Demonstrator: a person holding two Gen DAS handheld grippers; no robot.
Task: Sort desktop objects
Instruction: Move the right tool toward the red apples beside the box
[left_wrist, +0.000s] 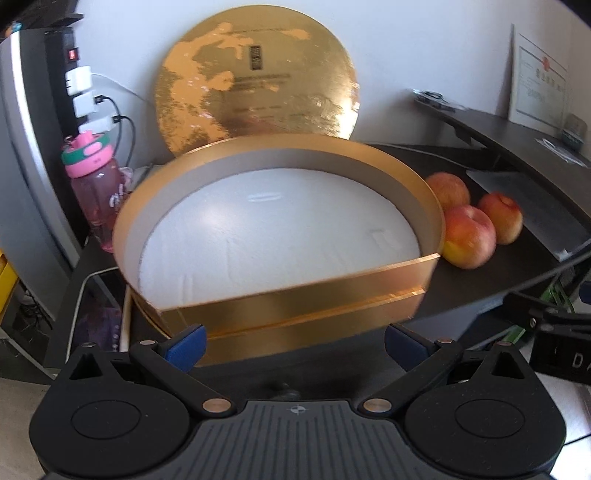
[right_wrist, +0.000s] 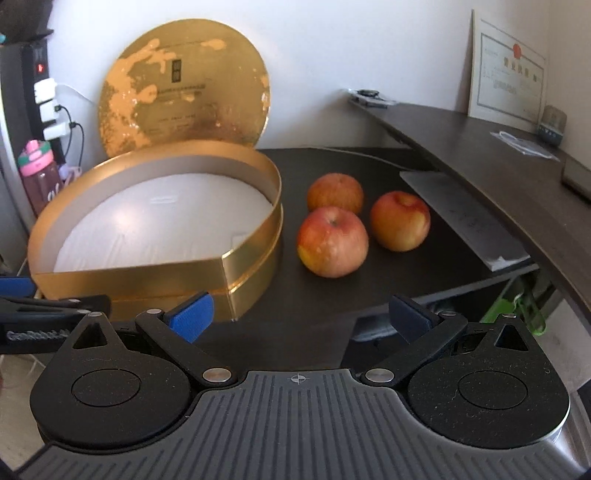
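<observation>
both fingers (right_wrist: 192, 320) spread, empty; gold box (left_wrist: 295, 295) apparently just ahead, apples (right_wrist: 332, 242) beyond.

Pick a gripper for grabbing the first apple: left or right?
Right, probably. The right gripper is open and aimed near the front apple, nothing between. The left gripper, also open, faces the gold box, which partly hides the apples from it.

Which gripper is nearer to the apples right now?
The right. The right gripper is open and faces the apples across bare desk. The left gripper, also open, sits in front of the gold box, with the apples beyond the box's right side.
</observation>
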